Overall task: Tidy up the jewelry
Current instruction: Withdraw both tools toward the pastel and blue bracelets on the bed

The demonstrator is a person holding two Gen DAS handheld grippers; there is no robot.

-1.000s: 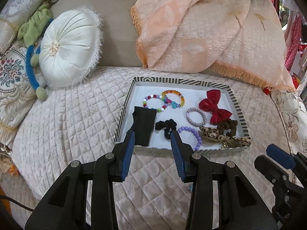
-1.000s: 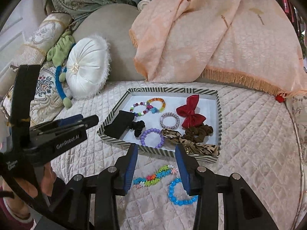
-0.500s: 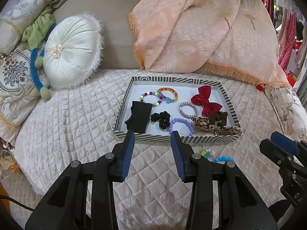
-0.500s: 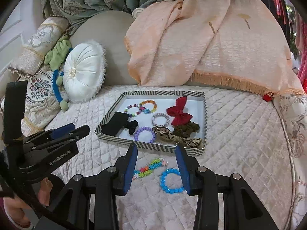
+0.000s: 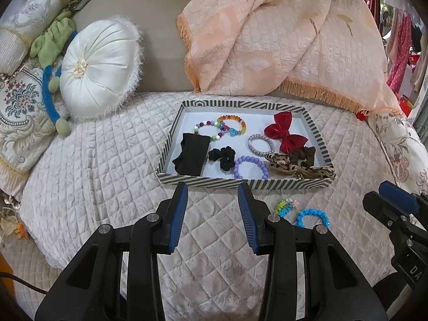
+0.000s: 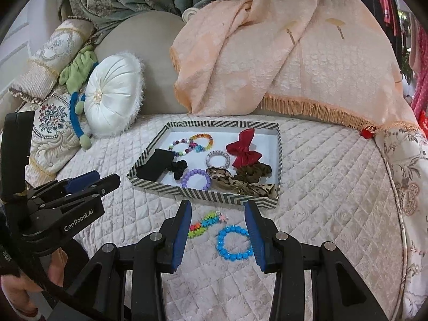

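On the quilt just before the tray's (image 6: 203, 191) near edge lie two bracelets (image 6: 234, 243), seemingly untouched; both the left gripper (image 5: 212, 200) and the right gripper (image 6: 218, 222) hold their fingers apart, empty.

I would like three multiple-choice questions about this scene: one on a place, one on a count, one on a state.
1. Where does the blue bracelet lie?
A. in the tray
B. on the quilt before the tray
C. on the white cushion

2. How many bracelets lie outside the tray?
A. two
B. four
C. none

3. How is the right gripper?
A. shut on the red bow
B. shut on the blue bracelet
C. open, holding nothing

Answers: 1 B, it rests on the quilt; 2 A, the blue one and the flower bracelet; 3 C, its fingers stand apart.
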